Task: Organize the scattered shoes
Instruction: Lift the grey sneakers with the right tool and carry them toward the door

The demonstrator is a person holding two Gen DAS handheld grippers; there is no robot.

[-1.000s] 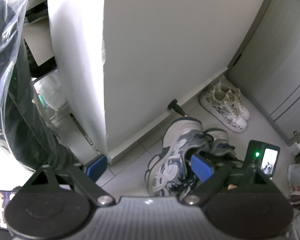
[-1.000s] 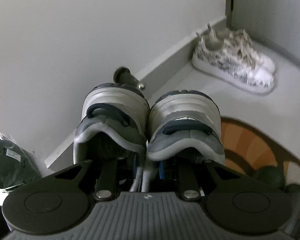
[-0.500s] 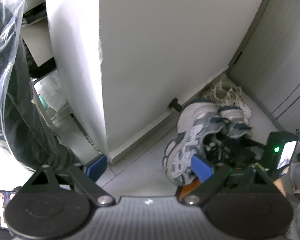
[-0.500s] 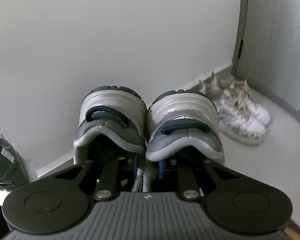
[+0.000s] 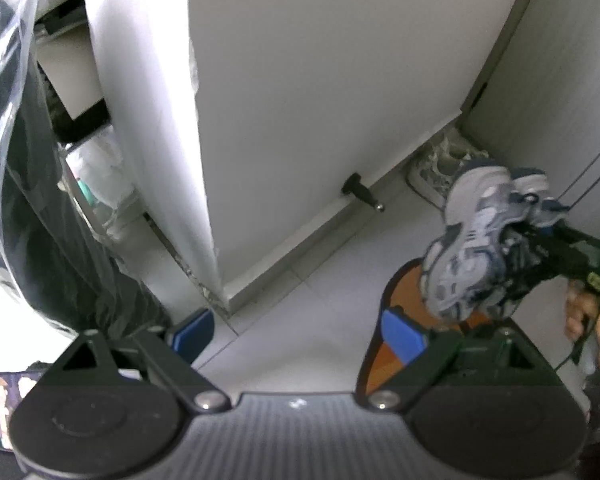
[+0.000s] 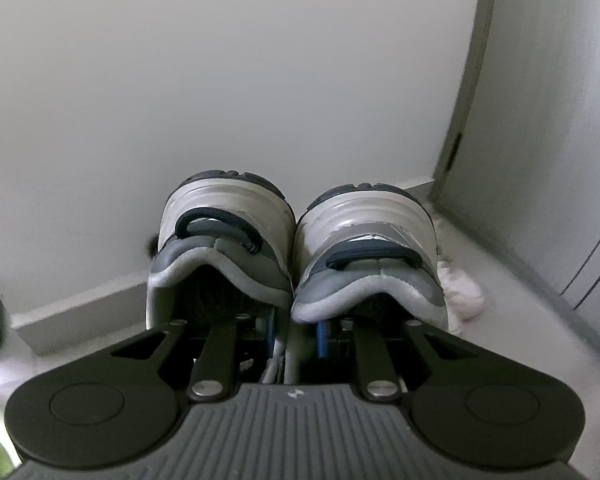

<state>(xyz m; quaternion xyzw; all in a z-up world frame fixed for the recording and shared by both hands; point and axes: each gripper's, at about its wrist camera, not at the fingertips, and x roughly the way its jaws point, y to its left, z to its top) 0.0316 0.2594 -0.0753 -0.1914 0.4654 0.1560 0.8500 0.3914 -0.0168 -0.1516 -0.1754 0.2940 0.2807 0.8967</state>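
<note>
A white wall (image 5: pixel 320 80) fills most of the left wrist view, its skirting running down to pale floor tiles (image 5: pixel 300 320), with a grey door (image 5: pixel 560 100) standing at the far right. Only this view takes in the scene's left side: a clear plastic bag (image 5: pixel 16 160) over dark clothing and open shelves behind the wall's corner. It alone also shows an orange mat (image 5: pixel 404 292) on the floor, a black door stopper (image 5: pixel 360 192) fixed at the skirting, and a person's hand (image 5: pixel 588 316) gripping the right tool's handle at the right edge.

The pair of grey-and-navy trainers (image 5: pixel 476 240) hangs in the air above the mat, clear of the floor, carried by the right gripper (image 6: pixel 294 336). The right wrist view gives what the other cannot: the two heels side by side, touching, with the blue pads pinching the inner collars of both shoes together, jaws drawn narrow on them.

A second pair, white patterned trainers (image 5: pixel 440 168), sits on the floor in the far corner by the door; in the right wrist view only a blurred white toe shows behind the held pair.

The left gripper (image 5: pixel 296 332) points down at bare tiles, its blue pads (image 5: pixel 192 330) spread wide with nothing between them.
</note>
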